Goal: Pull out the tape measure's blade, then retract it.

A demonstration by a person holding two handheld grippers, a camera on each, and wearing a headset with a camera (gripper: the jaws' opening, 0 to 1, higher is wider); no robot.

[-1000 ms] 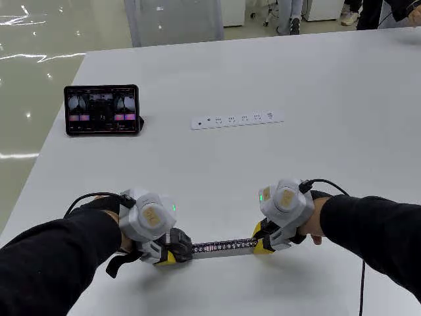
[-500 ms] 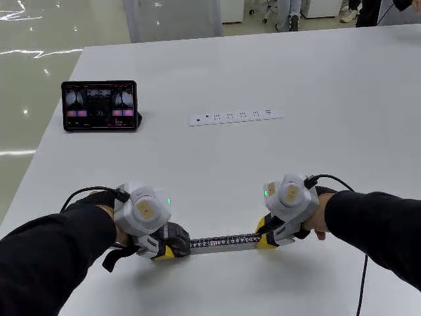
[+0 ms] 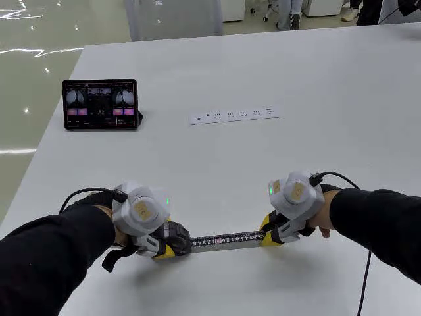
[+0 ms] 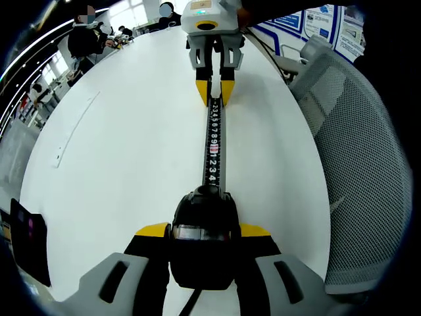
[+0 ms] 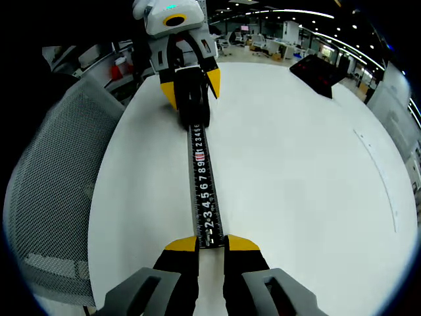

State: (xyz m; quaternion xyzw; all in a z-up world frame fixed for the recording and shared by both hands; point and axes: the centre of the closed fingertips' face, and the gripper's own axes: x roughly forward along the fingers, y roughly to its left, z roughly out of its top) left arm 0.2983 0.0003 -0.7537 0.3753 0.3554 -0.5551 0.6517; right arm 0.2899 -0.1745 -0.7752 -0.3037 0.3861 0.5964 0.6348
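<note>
Black rounded tape measure (image 4: 204, 230), flat numbered blade (image 4: 212, 141)

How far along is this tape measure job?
Done: the blade is drawn out between the grippers. In hand: the left gripper clamps the case, and the right gripper pinches the blade's end. Left: perhaps more pulling, then letting it retract.

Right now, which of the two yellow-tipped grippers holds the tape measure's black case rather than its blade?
The left gripper: its jaws clamp the black tape measure case, while the right gripper pinches only the end of the numbered blade.
</note>
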